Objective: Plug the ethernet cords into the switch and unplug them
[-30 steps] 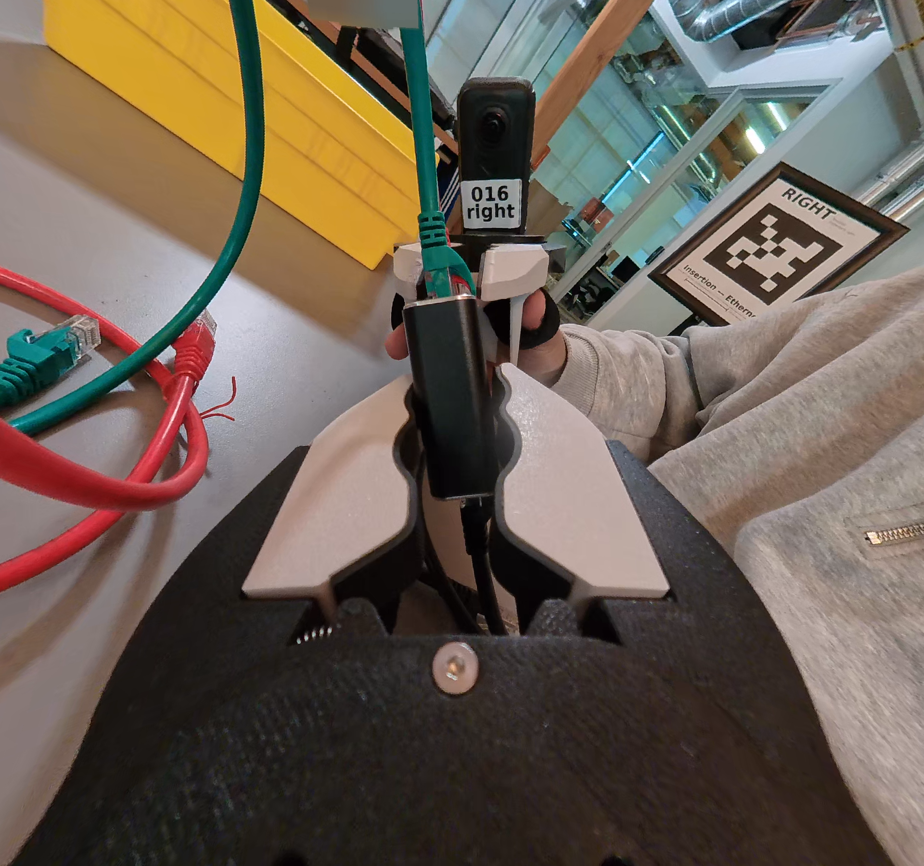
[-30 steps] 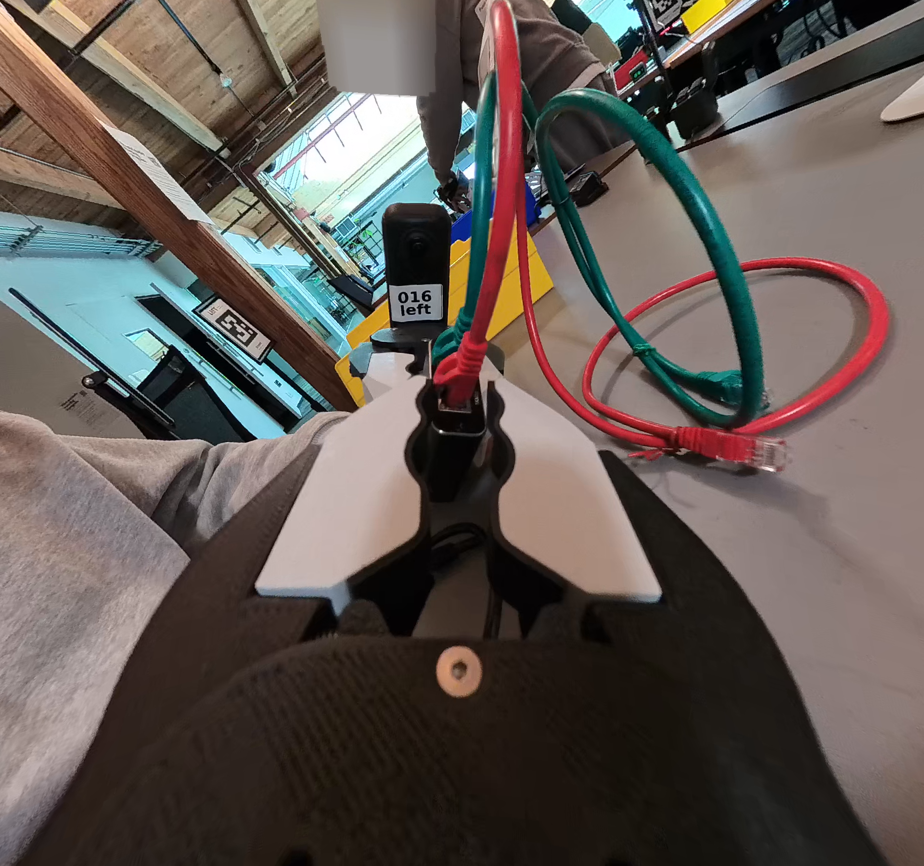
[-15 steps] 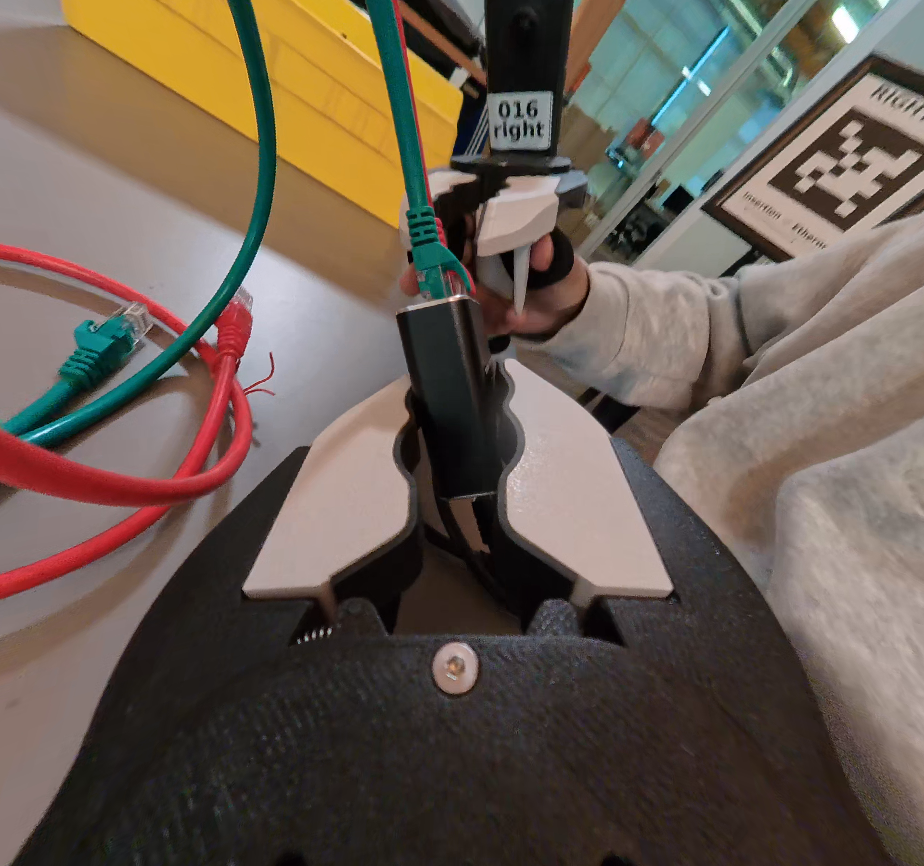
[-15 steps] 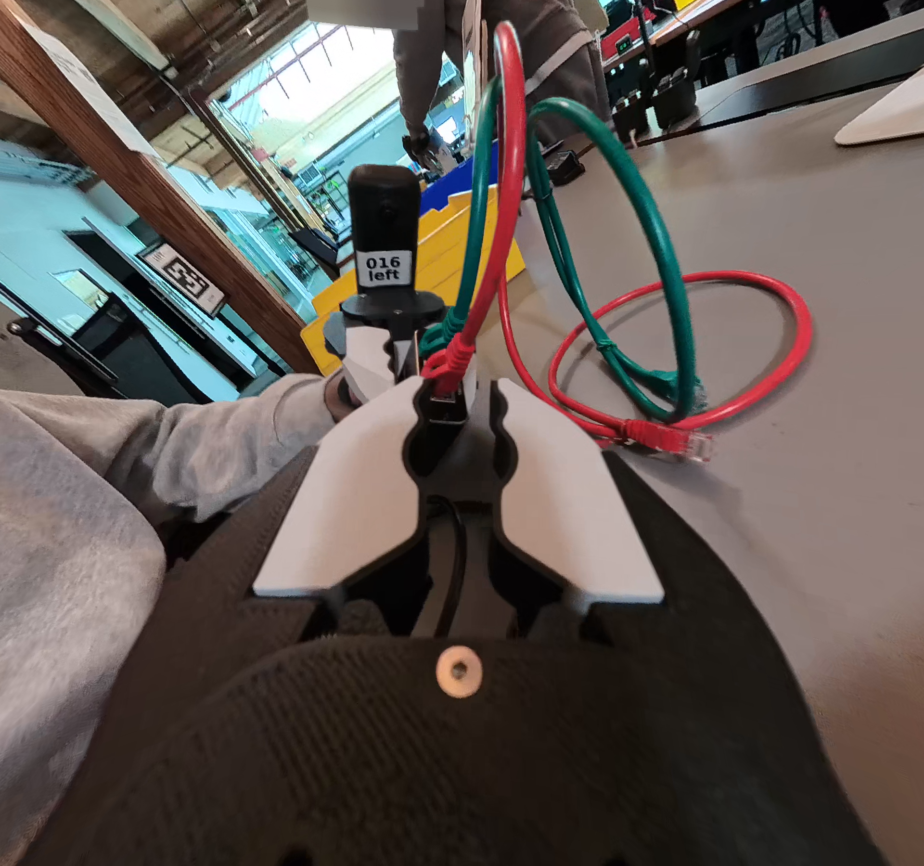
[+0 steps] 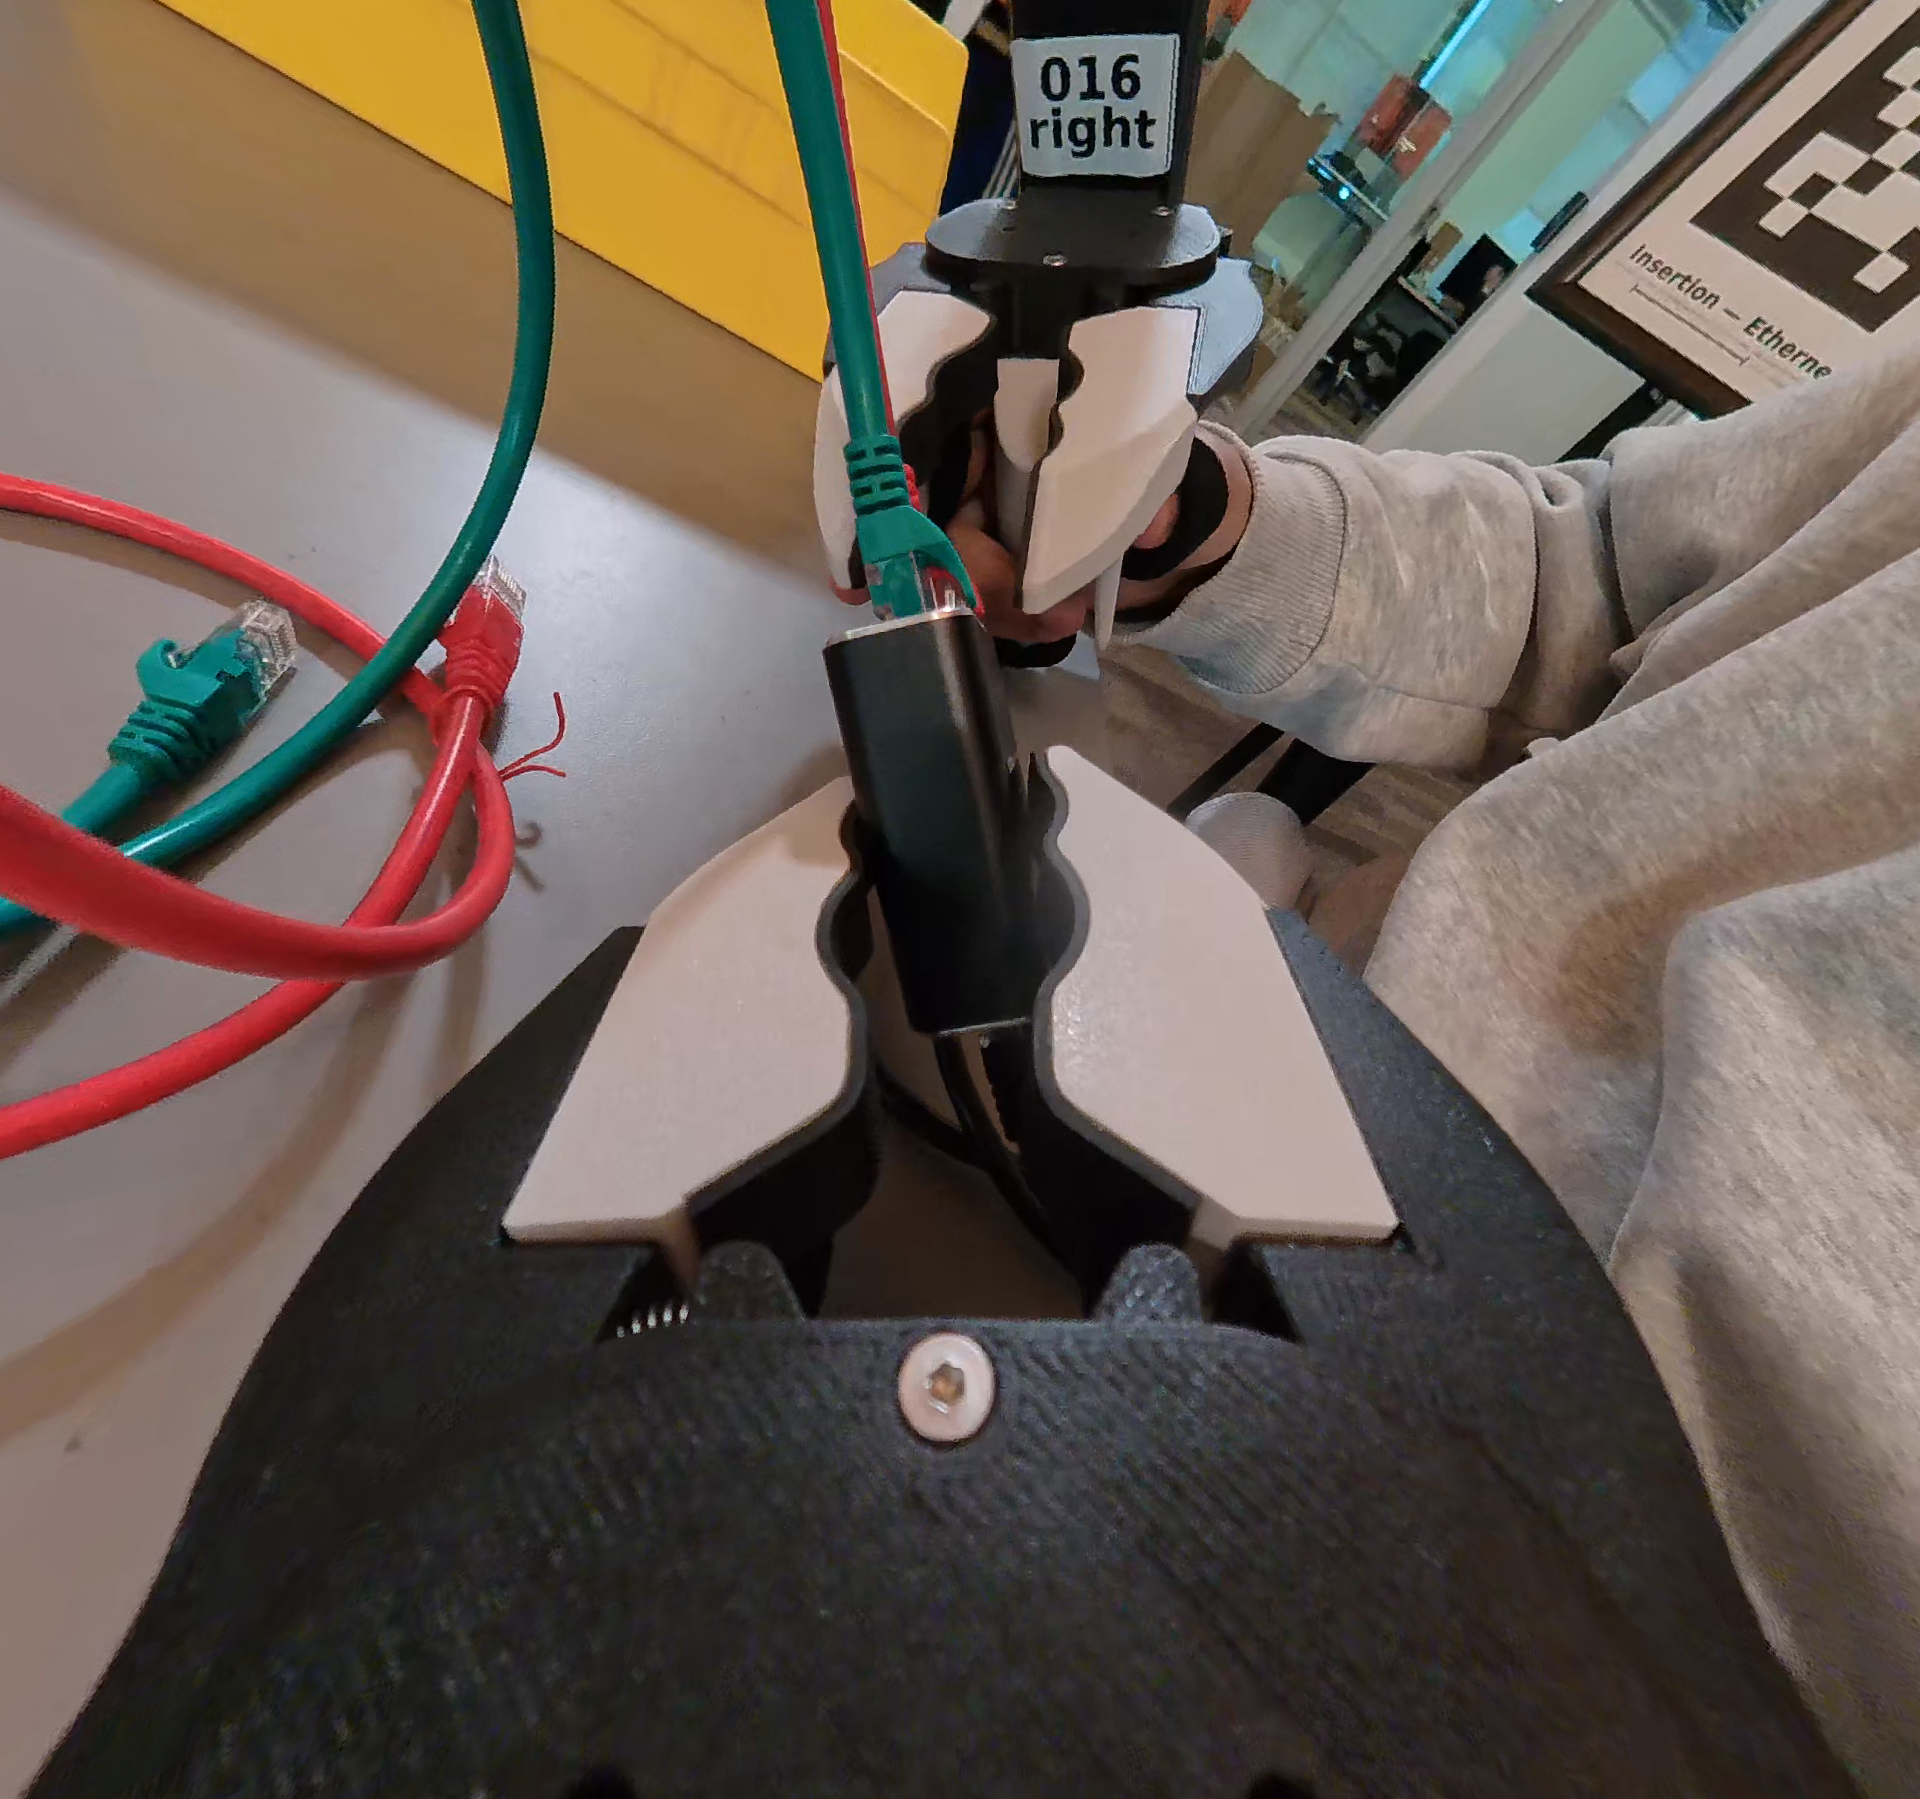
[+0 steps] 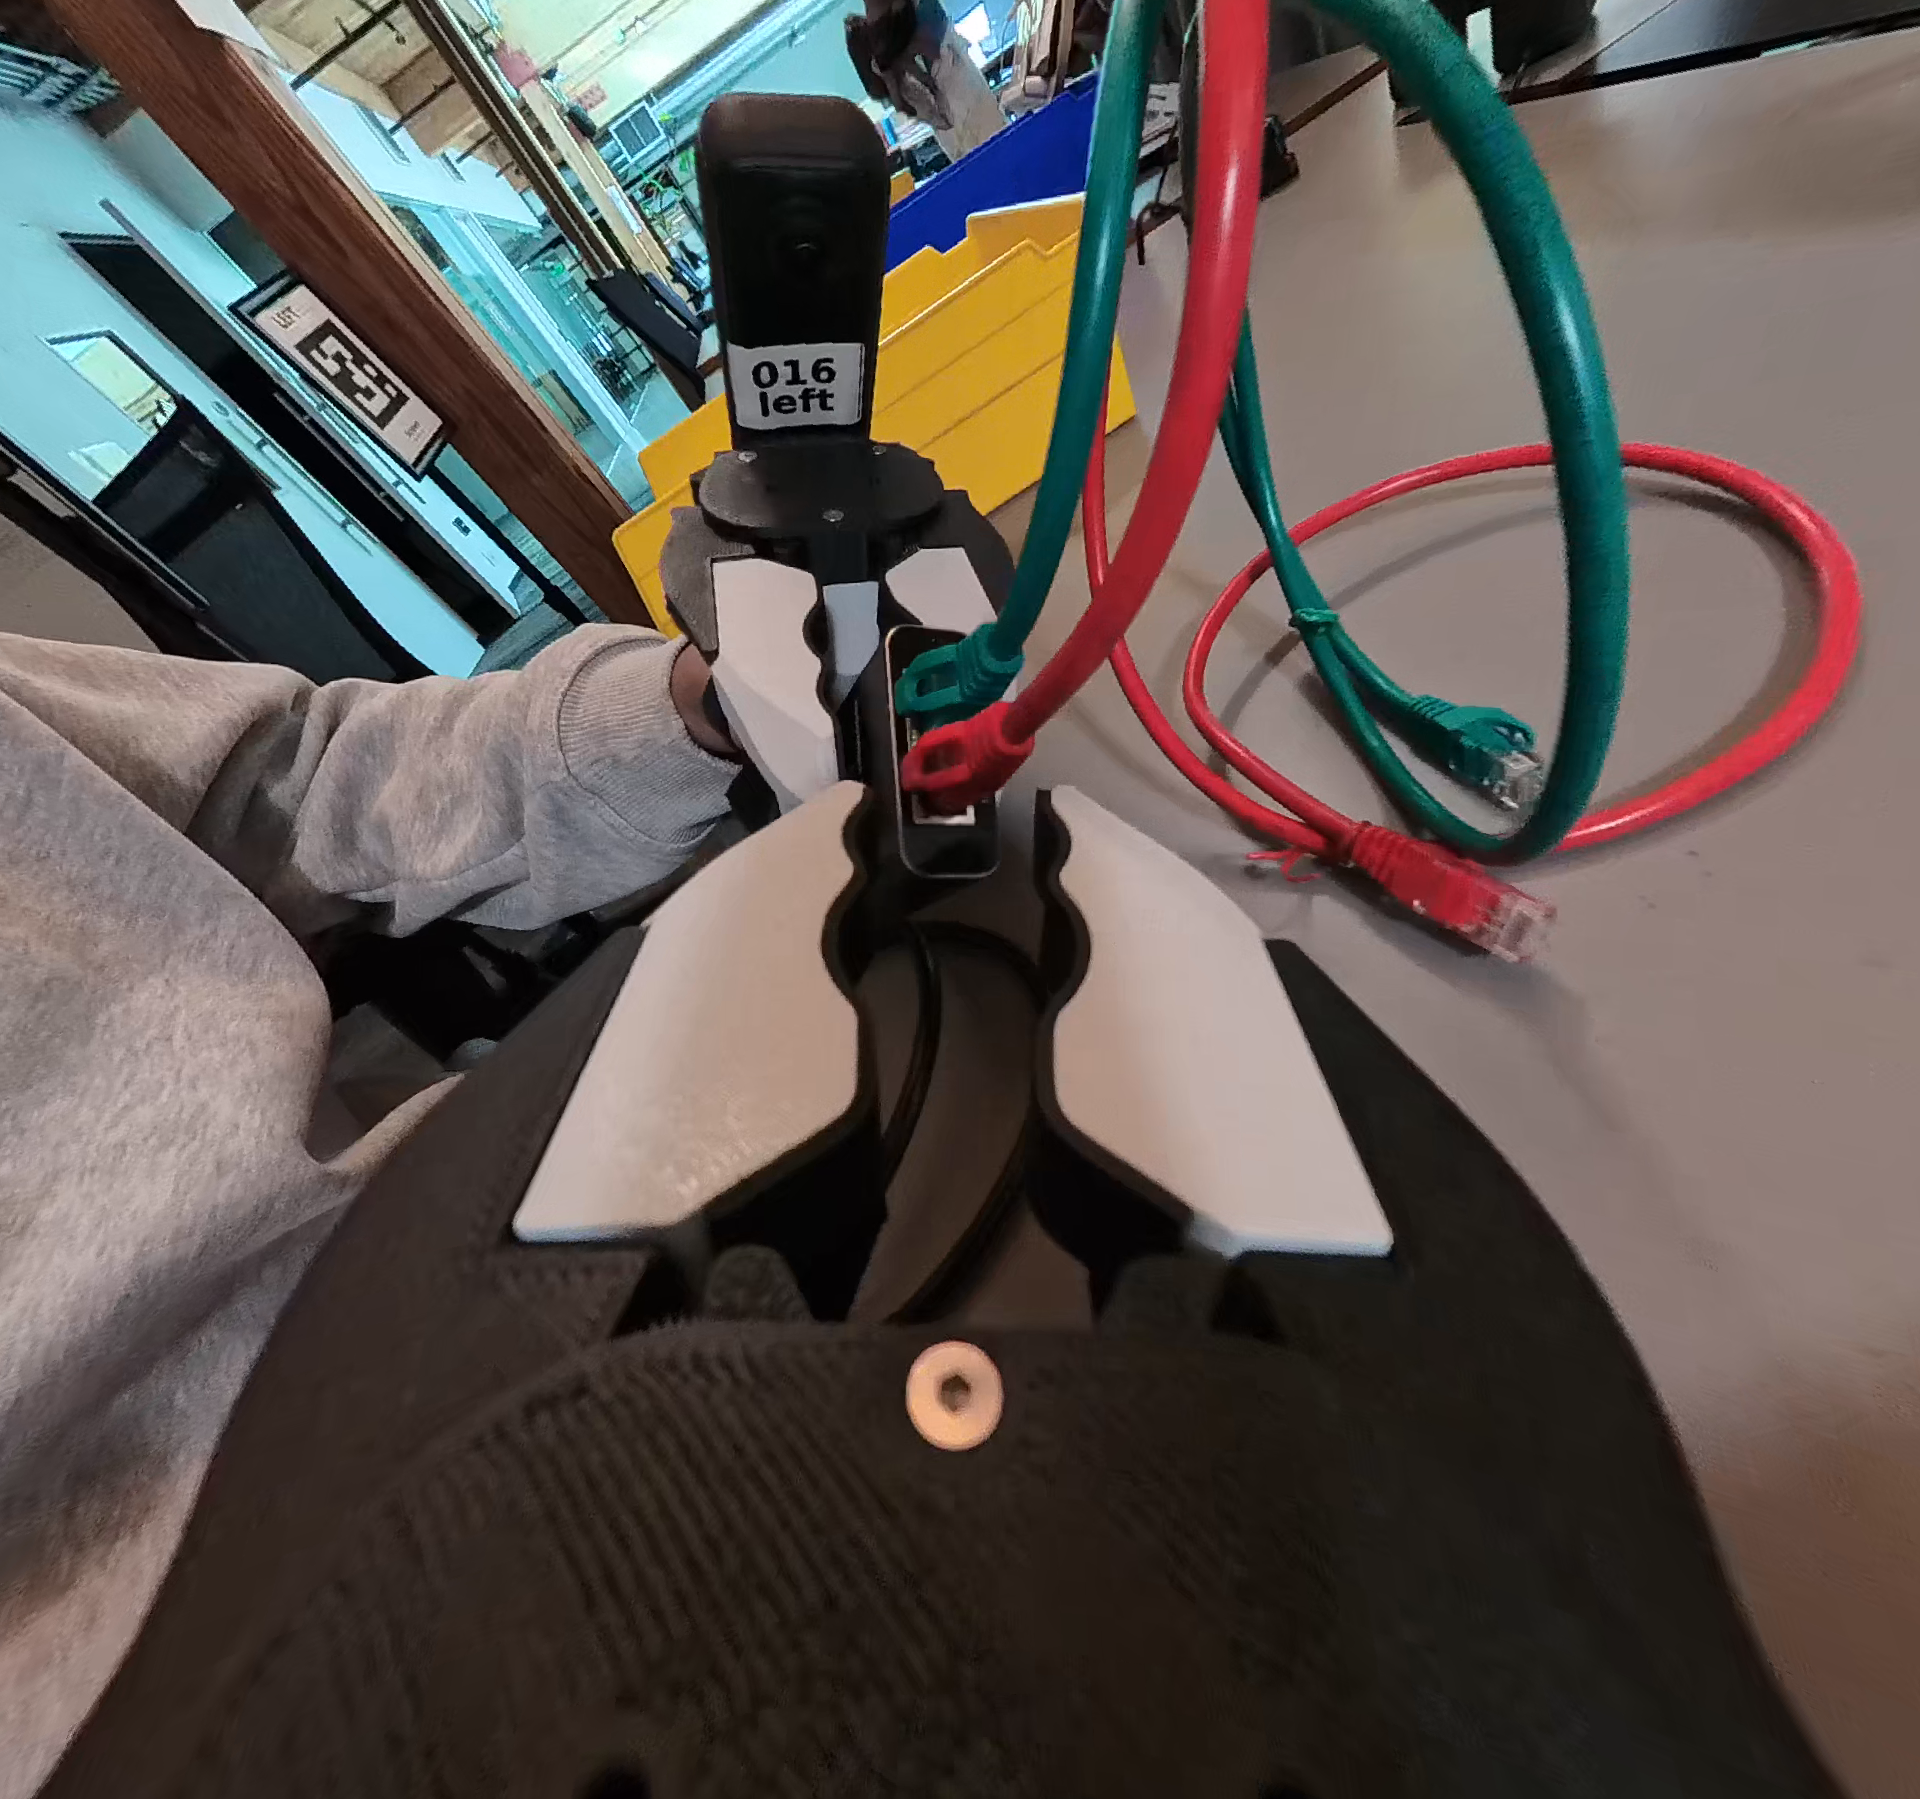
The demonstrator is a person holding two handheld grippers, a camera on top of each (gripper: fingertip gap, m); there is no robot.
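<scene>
A black switch (image 5: 935, 814) is clamped between my left gripper's (image 5: 945, 783) fingers and tilts to the left. A green cord's plug (image 5: 899, 554) sits in its top end. In the right wrist view the switch (image 6: 945, 840) shows its port face, with the green plug (image 6: 951, 674) above a red plug (image 6: 961, 747), both plugged in. My right gripper (image 6: 951, 799) is open, its fingertips on either side of the switch's near end with a gap on both sides. It also shows in the left wrist view (image 5: 966, 586), behind the switch.
Both cords loop onto the grey table (image 5: 208, 295); their loose green plug (image 6: 1486, 747) and red plug (image 6: 1455, 892) lie there. A yellow bin (image 5: 623, 87) and a blue bin (image 6: 997, 160) stand behind. Grey sleeves (image 5: 1558, 606) fill the side; a person (image 6: 914, 35) stands far back.
My right gripper's fingers have parted a little and no longer clamp the switch. The switch, held by the left gripper, has turned so its port face shows in the right wrist view.
</scene>
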